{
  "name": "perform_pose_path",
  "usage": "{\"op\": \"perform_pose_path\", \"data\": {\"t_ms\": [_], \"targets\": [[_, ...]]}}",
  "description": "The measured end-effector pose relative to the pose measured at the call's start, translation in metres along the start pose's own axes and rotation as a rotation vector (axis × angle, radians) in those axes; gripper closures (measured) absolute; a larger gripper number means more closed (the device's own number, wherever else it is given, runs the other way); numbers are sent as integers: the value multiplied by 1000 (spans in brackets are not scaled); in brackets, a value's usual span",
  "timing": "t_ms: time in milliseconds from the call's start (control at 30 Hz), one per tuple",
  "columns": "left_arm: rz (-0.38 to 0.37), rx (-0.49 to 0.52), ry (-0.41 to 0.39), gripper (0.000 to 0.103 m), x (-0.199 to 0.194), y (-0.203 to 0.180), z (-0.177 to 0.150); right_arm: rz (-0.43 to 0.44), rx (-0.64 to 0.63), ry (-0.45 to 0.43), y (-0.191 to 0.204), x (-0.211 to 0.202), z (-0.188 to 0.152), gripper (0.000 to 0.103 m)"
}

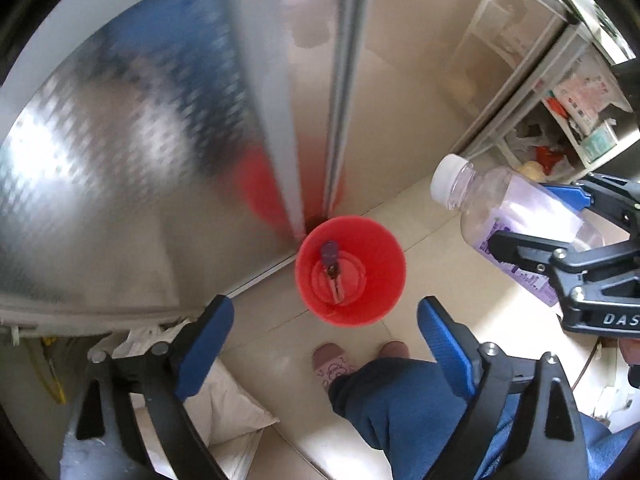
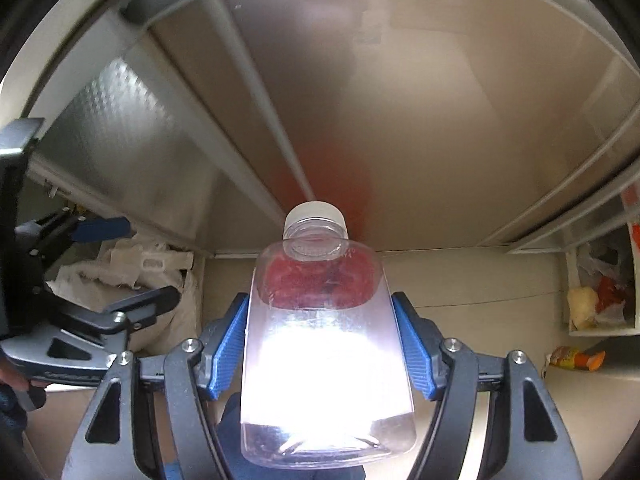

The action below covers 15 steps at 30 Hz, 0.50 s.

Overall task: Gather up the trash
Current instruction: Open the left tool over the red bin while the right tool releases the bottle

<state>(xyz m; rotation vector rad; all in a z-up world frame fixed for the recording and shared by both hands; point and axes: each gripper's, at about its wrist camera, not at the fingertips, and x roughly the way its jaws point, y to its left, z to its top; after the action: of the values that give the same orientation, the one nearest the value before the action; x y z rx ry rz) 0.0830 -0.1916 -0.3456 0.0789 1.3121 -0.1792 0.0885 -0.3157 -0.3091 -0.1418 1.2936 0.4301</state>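
Note:
A red bin [image 1: 351,271] stands on the tiled floor in the corner by a frosted sliding door; a small dark object lies at its bottom. My left gripper [image 1: 324,340] is open and empty, held above the floor just in front of the bin. My right gripper [image 2: 320,340] is shut on a clear plastic bottle [image 2: 324,340] with a white cap. In the left wrist view the bottle [image 1: 516,208] hangs to the right of the bin, cap pointing left. The bin shows as a red blur through the bottle in the right wrist view.
The frosted door [image 1: 160,140] rises behind the bin. A white shelf unit [image 1: 560,128] with bags and packets stands at right. A white sack [image 2: 132,272] lies at left. An orange wrapper [image 2: 576,358] lies on the floor. The person's slippered foot [image 1: 332,364] and blue-trousered leg stand below.

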Motion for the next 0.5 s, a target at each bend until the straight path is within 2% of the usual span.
{"op": "perform_pose_path", "data": {"t_ms": [33,333,367,400,467,500], "targets": [[9,-7,1,1,0,4,-3,5,-10,4,3,4,-1,36],[44,-49,-8,0,7,22,-16,-21,-88,5,21,29,-5,35],[47,-53,-9,0,7,23,-17,-30,-90,4,23,32,-5,32],[47,-54,-13,0,6,23,-18,-47,-94,3,24,35,-5,22],[44,-54,-17,0,5,25,-22,-56,-102,8,27,40,-8,13],[38,-53,-14,0,4,26,-22,-51,-105,18,27,41,-9,12]]}}
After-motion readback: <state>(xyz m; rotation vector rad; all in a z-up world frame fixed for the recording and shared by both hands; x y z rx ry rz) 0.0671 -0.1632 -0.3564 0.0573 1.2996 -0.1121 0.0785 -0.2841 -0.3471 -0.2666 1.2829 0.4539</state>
